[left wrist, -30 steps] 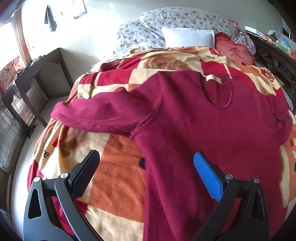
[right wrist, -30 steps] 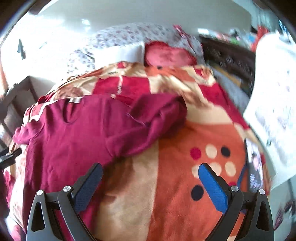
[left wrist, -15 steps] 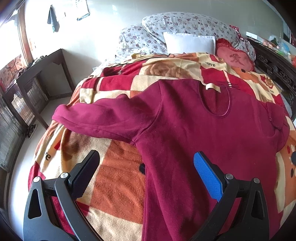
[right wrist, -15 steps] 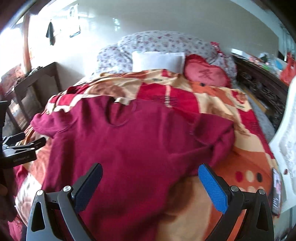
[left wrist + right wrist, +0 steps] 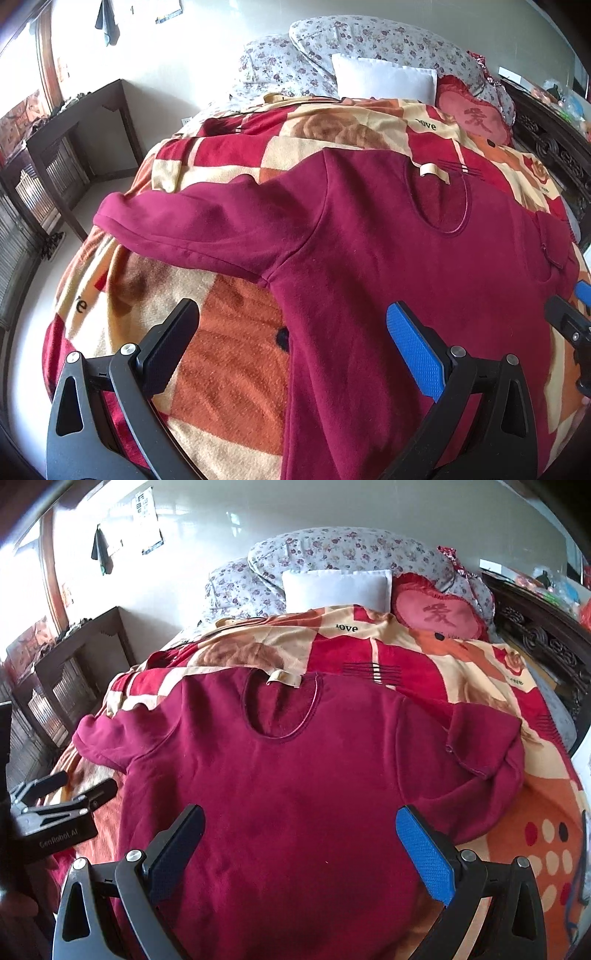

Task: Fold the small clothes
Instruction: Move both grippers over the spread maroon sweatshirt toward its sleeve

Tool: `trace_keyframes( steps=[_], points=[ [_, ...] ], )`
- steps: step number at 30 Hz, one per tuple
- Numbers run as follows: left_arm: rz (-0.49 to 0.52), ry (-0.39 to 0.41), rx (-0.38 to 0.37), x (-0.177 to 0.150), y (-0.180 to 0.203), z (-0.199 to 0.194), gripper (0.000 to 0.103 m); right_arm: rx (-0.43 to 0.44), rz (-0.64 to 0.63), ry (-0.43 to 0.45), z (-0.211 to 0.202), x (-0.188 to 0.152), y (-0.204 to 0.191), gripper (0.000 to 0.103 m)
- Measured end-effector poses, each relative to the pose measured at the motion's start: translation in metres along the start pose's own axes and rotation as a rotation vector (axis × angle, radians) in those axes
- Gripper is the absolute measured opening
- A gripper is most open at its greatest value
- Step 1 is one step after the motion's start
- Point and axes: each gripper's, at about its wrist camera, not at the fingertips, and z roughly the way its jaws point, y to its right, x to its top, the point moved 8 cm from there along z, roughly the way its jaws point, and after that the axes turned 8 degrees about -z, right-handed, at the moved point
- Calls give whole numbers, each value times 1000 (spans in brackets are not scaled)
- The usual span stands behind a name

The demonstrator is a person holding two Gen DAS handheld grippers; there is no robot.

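Your bed is covered by a red, orange and cream blanket (image 5: 424,672) printed with the word "love" near its far end. On it the maroon long-sleeved top (image 5: 295,775) lies flat, neckline away from you toward the pillows, hem toward you, so its long axis runs down the bed. Its sleeve on your left (image 5: 192,229) stretches straight out sideways; the sleeve on your right (image 5: 484,738) is folded back over itself. Behind it sit a floral pillow (image 5: 351,550), a white pillow (image 5: 338,589) and a red heart cushion (image 5: 437,614) bearing one Chinese character. A cream label (image 5: 284,677) sits at the neckline; I cannot read it. Your left gripper (image 5: 291,332), marked "GenRobot.AI", hangs spread wide over the top's side seam, holding nothing. Your right gripper (image 5: 299,834) is equally spread above the top's chest, also empty.
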Motion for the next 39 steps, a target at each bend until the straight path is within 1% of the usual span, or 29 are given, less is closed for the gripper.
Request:
trace_keyframes(
  steps=[5,12,22,33,39],
  points=[
    [-6,-4,-3,1,2,5,102,3,30,-10,9,1,1,103],
    [-9,-8,5,2,1,9,102,-25,22,-29,19,0,2,103],
    [-9,-14,8,3,-2,13,102,-25,23,-52,27,-3,1,103],
    [-21,-17,19,6,-13,21,102,-31,15,-62,37,2,-5,103],
    [-57,-23,28,14,-33,27,102,-15,6,-72,46,6,-14,103]
  ],
)
